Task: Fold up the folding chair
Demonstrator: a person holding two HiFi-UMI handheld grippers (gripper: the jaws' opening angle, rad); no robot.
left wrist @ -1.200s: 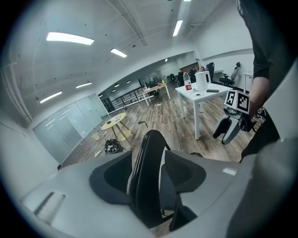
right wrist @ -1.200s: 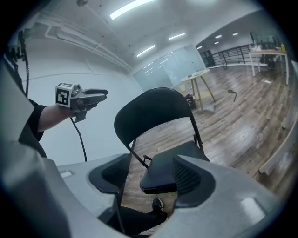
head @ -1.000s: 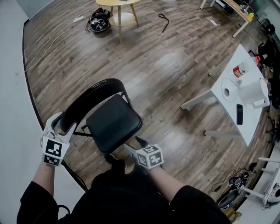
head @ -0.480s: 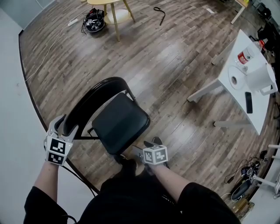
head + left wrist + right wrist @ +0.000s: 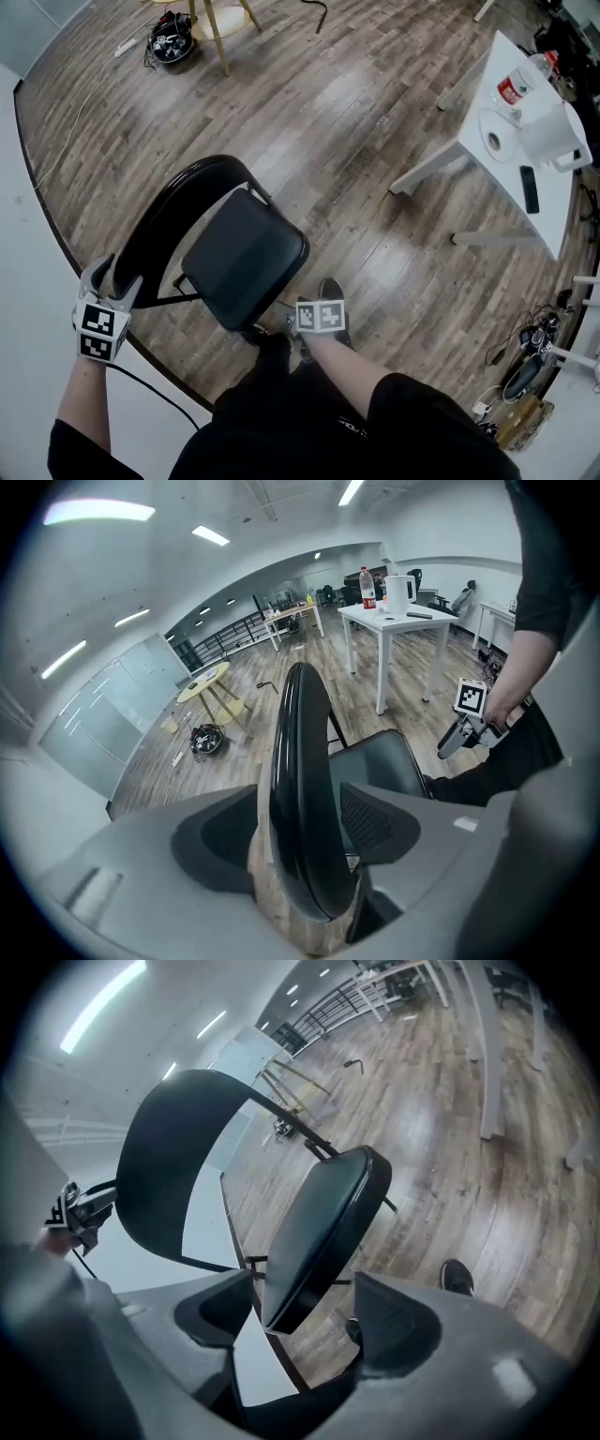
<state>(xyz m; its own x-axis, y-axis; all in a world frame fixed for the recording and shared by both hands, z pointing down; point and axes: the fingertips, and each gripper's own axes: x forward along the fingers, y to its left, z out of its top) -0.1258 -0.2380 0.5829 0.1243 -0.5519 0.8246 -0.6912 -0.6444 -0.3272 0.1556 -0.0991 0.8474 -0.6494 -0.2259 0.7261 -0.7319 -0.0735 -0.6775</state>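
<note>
Across the room, the wooden floor [image 5: 356,131] lies bare for a wide stretch beyond and to the right of the folding chair [image 5: 244,258]. The nearest edge on that side is the leg of the white table [image 5: 511,159], well apart from the chair. On the left, a pale wall [image 5: 28,234] curves close behind the backrest [image 5: 178,202], leaving little room there. A round table's legs [image 5: 217,23] stand far off at the top.

The chair stands unfolded just in front of the person, seat [image 5: 246,267] down, backrest toward the wall. The left gripper [image 5: 112,275] sits at the near end of the backrest. Its jaws are apart and straddle the rim [image 5: 300,799], with a sliver of floor showing between the rim and one jaw. The right gripper [image 5: 292,326] is at the seat's front corner. Its jaws are spread wide around the seat's edge [image 5: 323,1232], with gaps on both sides. A shoe [image 5: 330,292] rests on the floor just beside that gripper.

Against half a second ago, both grippers stay at the same places on the chair and the seat is still down. The head view has swung, so the chair sits further left and the white table higher.
</note>
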